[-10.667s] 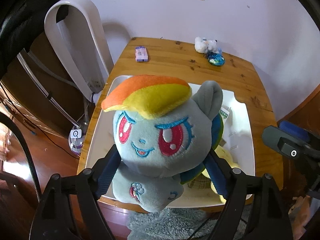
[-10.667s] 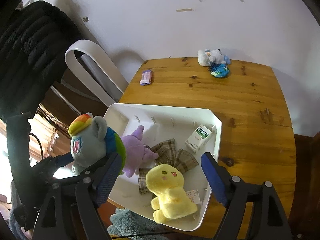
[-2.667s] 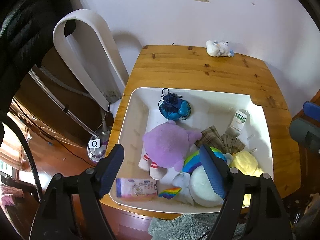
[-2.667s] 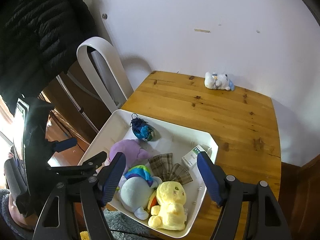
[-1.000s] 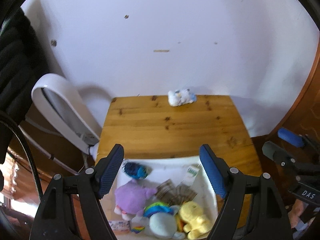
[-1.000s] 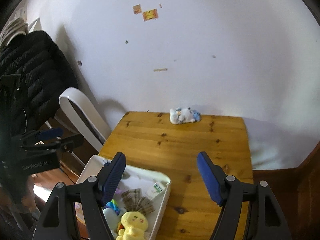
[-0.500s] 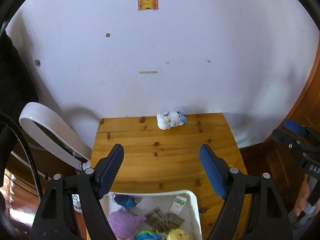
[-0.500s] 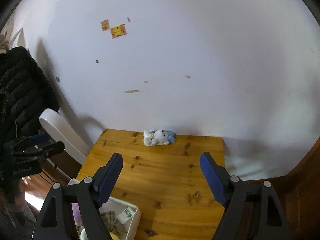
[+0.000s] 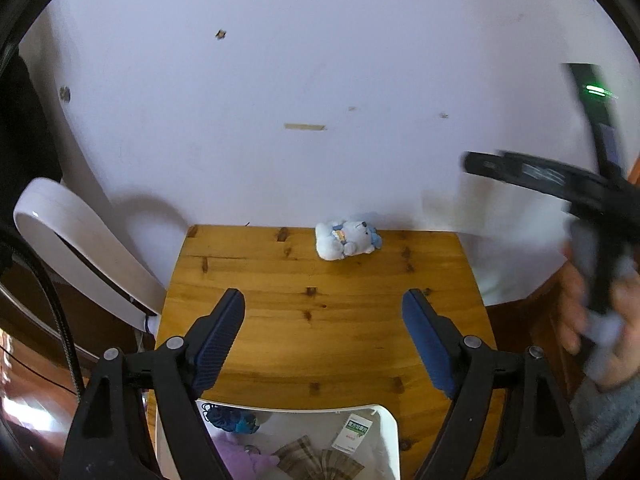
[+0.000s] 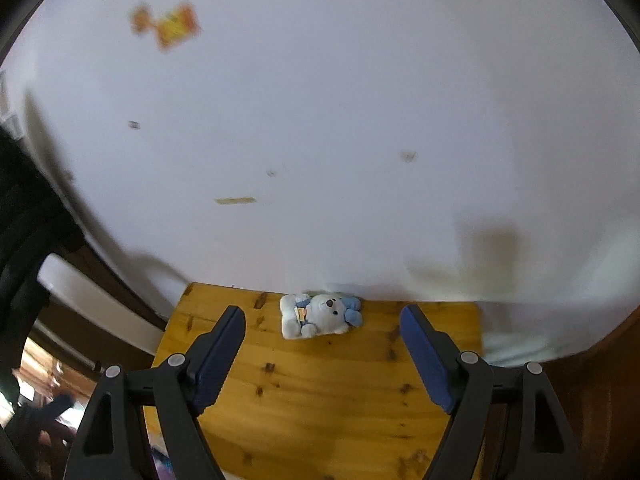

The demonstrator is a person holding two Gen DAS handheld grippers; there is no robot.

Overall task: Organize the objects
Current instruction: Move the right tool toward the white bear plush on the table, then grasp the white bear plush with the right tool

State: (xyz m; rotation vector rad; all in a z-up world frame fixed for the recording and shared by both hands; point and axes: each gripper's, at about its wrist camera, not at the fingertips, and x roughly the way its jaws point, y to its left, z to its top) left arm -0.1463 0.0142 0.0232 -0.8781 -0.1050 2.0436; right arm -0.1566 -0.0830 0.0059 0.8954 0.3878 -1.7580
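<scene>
**Left wrist view: one plush toy left on the table, both claws empty**

Left wrist view, from the left: your left claw (image 9: 323, 330) is spreading wider with nothing between its blue ribbed pads. Below it sits the white plastic bin (image 9: 394, 432), already holding a purple plush, plaid cloth and a small white carton (image 9: 352, 436). Ahead, on the far edge of the honey-coloured pine table (image 9: 320, 320) and just beside the white wall, lies the small pale-blue and white plush bear (image 9: 346, 239), on its side, well apart from the bin. At the right edge your hand (image 9: 600, 320) carries the other tool, blurred.

In the right wrist view, your right claw (image 10: 322, 350) stands wide and empty, lined up on the bear, which lies just beyond the pad tips.

Expect the bear to be light, soft and squashy, not fragile. Take it across the round torso, not the floppy blue ear or limbs, so it does not dangle or slip. Close until the stuffing compresses.
</scene>
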